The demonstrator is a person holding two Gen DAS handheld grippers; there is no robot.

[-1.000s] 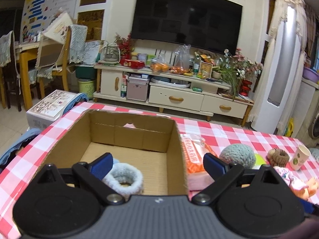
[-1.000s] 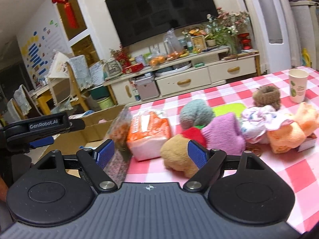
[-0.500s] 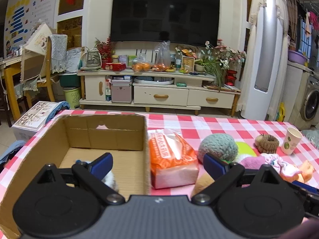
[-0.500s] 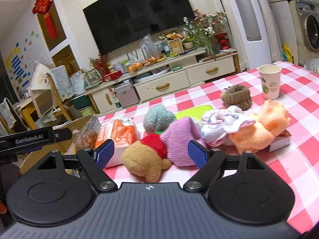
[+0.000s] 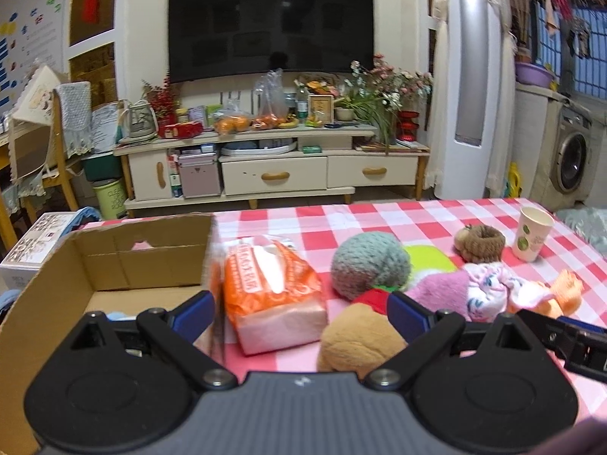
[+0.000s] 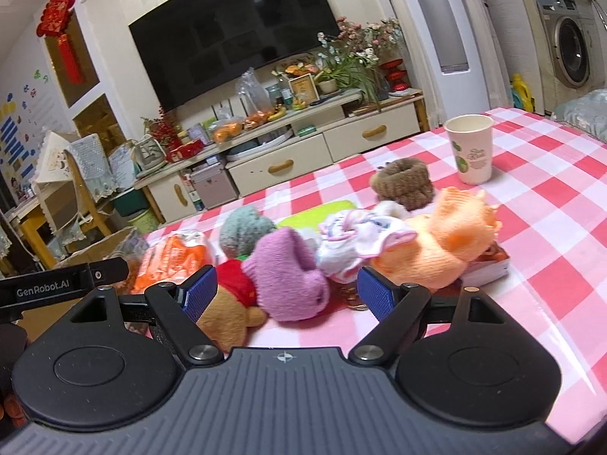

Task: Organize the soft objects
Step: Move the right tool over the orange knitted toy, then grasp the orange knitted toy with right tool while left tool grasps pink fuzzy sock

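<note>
My left gripper point(image 5: 299, 313) hangs wide open, cardboard box point(image 5: 114, 265) at the checked table's point(image 6: 550, 204) left edge. Soft toys point(image 6: 288, 273) piled mid-table, right gripper point(image 6: 286, 299) spread around them, empty. TV point(image 5: 271, 22) wall behind.

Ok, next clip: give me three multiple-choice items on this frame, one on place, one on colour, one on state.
1. Where is the paper cup?
A. in the cardboard box
B. upright on the checked tablecloth
C. on the TV stand

2. What colour is the tissue pack?
A. orange
B. blue
C. black

3. How is the right tool?
A. shut on the purple knit piece
B. shut on the cup
C. open, holding nothing

Answers: 1 B, it stands on the tablecloth at the far right; 2 A, its wrapper is orange; 3 C, the fingers stand wide apart over the purple knit piece.
</note>
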